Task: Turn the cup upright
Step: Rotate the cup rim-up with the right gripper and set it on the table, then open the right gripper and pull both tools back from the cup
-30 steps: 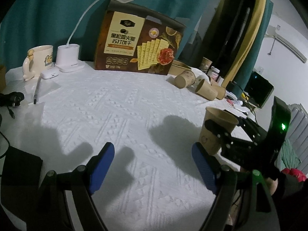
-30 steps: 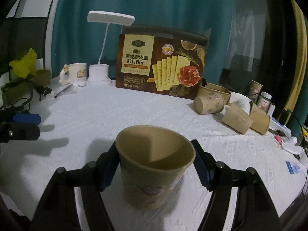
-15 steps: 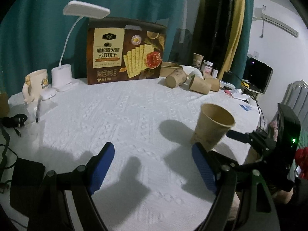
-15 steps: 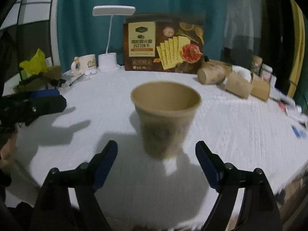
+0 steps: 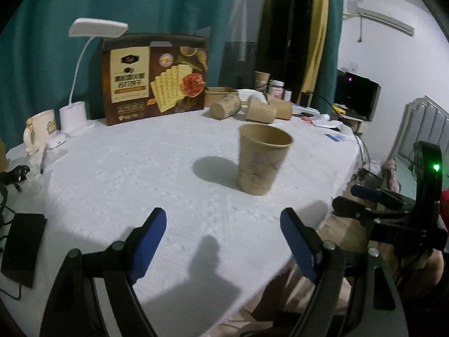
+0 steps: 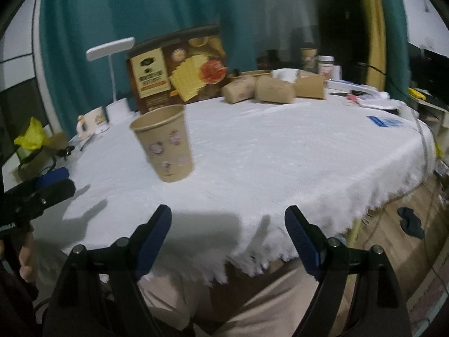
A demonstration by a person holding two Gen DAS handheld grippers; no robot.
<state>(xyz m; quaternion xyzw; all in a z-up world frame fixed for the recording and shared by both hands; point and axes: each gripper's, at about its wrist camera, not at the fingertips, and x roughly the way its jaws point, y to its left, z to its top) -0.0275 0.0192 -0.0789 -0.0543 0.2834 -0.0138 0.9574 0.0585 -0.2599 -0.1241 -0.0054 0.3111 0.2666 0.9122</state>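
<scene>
Paper cup [image 5: 262,160] upright on tablecloth [image 5: 134,174], inside looks empty
L gripper [image 5: 223,241] & R gripper [image 6: 228,238] both spread wide, nothing held; R released cup 1 s ago, since backed off

Cup [image 5: 262,159] upright on table [image 5: 140,174]; apparently 3 cups [image 5: 259,109] behind.

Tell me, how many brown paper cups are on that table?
5 visible: one upright cup near the front, three lying cups beside the cracker box, one standing cup behind. Others may be hidden.
</scene>
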